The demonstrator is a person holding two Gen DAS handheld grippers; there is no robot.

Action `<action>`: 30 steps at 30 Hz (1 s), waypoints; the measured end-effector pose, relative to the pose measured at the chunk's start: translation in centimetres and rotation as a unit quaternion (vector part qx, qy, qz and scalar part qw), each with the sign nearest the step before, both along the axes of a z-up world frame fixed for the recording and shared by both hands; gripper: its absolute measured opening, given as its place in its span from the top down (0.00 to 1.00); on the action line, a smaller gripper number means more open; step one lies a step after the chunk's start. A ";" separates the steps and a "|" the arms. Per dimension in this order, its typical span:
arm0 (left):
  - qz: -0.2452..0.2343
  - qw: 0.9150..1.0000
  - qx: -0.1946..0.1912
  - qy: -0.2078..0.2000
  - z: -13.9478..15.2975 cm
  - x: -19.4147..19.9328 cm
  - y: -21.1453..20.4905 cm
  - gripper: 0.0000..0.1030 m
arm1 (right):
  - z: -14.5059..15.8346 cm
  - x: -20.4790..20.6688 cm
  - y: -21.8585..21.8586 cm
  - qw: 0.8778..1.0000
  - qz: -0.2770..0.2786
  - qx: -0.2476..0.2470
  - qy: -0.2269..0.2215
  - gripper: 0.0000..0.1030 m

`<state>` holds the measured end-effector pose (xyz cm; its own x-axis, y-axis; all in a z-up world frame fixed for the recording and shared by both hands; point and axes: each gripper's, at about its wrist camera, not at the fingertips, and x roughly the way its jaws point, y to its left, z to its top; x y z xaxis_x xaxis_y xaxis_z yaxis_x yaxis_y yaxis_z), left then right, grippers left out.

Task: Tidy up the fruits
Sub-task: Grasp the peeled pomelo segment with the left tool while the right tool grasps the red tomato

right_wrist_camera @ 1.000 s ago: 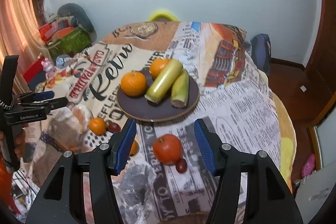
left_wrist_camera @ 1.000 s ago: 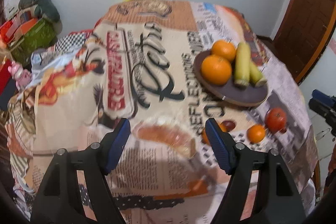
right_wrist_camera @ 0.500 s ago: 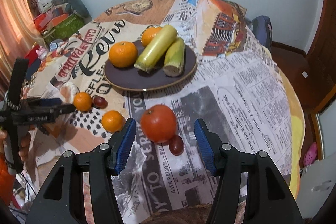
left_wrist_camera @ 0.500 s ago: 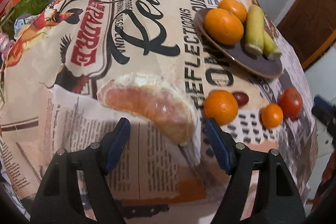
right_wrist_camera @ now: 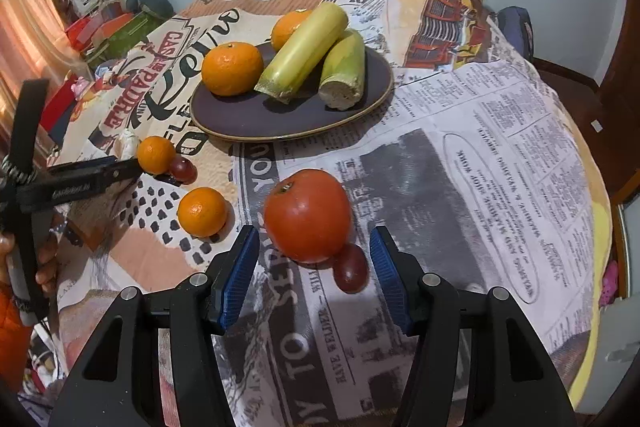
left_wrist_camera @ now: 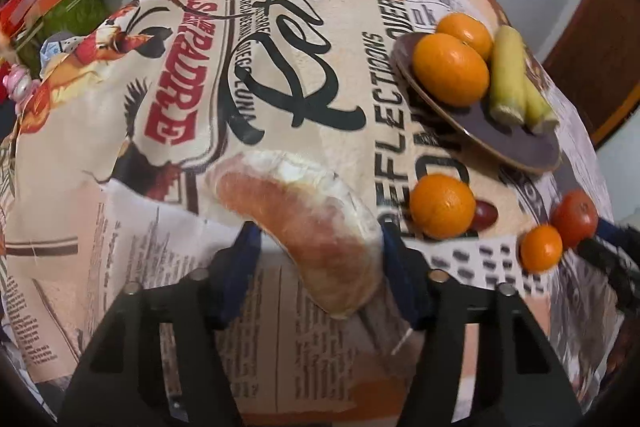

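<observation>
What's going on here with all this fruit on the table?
A person is sorting fruit with two handheld grippers. The left gripper is open around a peeled citrus segment. The right gripper is open around a tomato, not yet gripping. Two oranges and two corn cobs sit on the plate.

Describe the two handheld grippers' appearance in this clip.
Both look alike: the left gripper and right gripper have black angular plastic arms with silver round bolt heads and ribbed blue pads on the fingers. The left one's side bears small white lettering, unreadable. No cables are visible.
</observation>
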<state>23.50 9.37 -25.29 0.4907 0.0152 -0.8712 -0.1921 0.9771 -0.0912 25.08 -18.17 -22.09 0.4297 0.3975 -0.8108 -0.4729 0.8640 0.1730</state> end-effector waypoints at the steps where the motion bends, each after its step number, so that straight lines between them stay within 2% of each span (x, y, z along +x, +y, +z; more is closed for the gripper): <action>1: -0.006 1.000 -0.001 0.000 0.1 -0.5 0.1 0.52 | 0.0 0.1 0.1 1.000 0.001 0.003 -0.002 0.48; 5: -0.021 1.000 -0.008 0.000 0.4 -2.4 0.4 0.59 | -0.1 0.5 0.9 1.000 0.008 0.000 -0.007 0.48; 13: -0.049 0.998 -0.021 0.014 0.9 -4.8 1.1 0.59 | -0.3 0.9 0.9 1.000 0.010 -0.004 -0.001 0.47; 16: -0.044 0.998 -0.034 0.020 1.0 -4.5 1.3 0.53 | -0.3 0.9 1.0 1.000 0.010 -0.005 -0.001 0.47; 18: -0.038 0.998 -0.041 0.020 0.9 -4.1 1.3 0.43 | -0.3 0.8 1.1 1.000 0.011 -0.008 -0.003 0.47; 25: -0.018 0.999 -0.034 0.017 0.1 -1.7 1.4 0.42 | -0.4 0.9 1.2 1.000 0.014 -0.014 -0.009 0.47; 27: -0.012 0.999 -0.035 0.013 0.0 -1.2 1.6 0.46 | -0.5 1.0 1.3 1.000 0.015 -0.016 -0.010 0.48; 30: -0.016 1.000 -0.012 0.010 -0.2 -0.7 1.6 0.56 | -0.7 1.3 1.2 1.000 0.009 -0.027 -0.010 0.54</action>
